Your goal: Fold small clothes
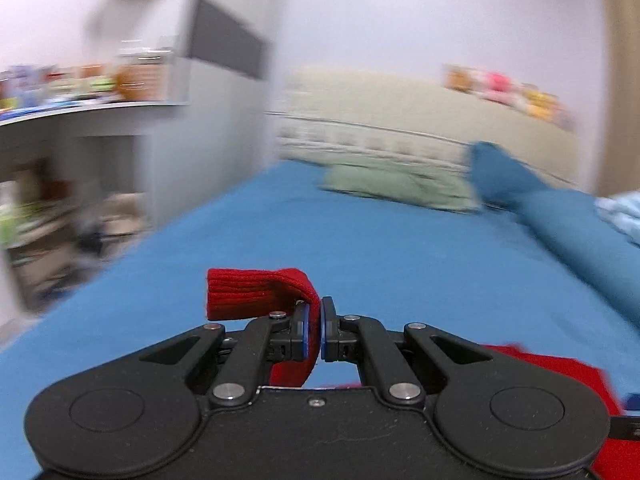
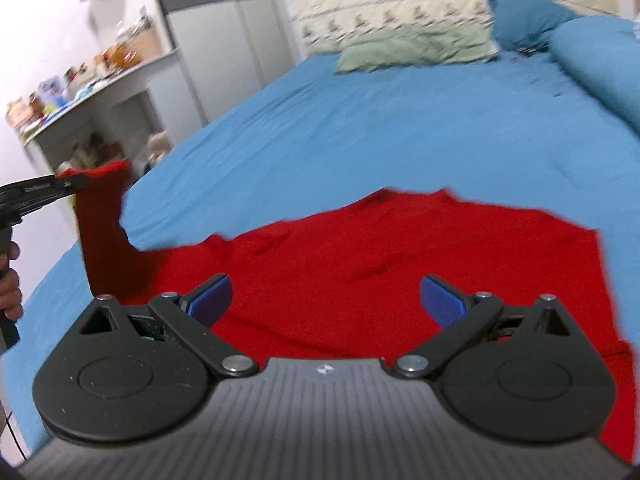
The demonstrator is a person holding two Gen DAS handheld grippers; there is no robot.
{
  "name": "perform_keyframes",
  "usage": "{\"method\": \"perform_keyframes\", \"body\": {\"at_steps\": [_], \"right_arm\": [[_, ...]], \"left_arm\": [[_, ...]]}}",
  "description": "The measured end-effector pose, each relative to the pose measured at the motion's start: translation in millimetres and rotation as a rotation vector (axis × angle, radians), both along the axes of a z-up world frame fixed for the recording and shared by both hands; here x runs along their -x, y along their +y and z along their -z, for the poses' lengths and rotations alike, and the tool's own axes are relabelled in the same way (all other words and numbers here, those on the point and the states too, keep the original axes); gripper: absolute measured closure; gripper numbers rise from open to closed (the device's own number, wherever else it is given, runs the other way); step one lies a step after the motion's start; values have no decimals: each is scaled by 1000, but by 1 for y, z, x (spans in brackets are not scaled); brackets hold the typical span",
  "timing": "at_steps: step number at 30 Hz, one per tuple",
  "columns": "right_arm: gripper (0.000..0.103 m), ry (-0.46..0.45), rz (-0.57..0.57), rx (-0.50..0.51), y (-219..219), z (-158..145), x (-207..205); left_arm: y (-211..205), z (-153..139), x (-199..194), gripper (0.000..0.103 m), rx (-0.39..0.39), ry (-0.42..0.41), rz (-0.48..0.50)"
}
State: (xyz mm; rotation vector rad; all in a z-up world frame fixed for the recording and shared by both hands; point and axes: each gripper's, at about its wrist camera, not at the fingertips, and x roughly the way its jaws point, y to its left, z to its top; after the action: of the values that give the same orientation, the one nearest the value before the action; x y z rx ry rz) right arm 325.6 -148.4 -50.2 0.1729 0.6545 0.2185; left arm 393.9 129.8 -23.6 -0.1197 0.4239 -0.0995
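Left claw pinches the red sweater's sleeve aloft; right claw gapes wide, empty, above it.

I count one red garment on one blue bed. Two tools are in sight: my left tool and my right tool. Far off lie three pillows: one green pillow and two blue pillows. One cluttered shelf stands left.
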Motion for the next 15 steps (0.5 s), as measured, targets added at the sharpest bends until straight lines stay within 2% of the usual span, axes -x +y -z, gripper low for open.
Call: {"method": "perform_keyframes", "body": {"at_steps": [4,8,10,12,15], "right_arm": [[0,-15,78,14,-50,-7,14],[0,15,139,22,-89,2,25],[0,45,151,25,-106,11,29],[0,64,152,34,-117,19,32],[0,78,134,44,-125,31,34]], "left_arm": [[-109,24,-11,99,-8,29,186],[-191,86,-12,99,-51,141,317],[-216,121,-8,99,-85,218,357],[-229,143,-3,99,-137,250,365],[-231,147,2,92,-189,223,368]]}}
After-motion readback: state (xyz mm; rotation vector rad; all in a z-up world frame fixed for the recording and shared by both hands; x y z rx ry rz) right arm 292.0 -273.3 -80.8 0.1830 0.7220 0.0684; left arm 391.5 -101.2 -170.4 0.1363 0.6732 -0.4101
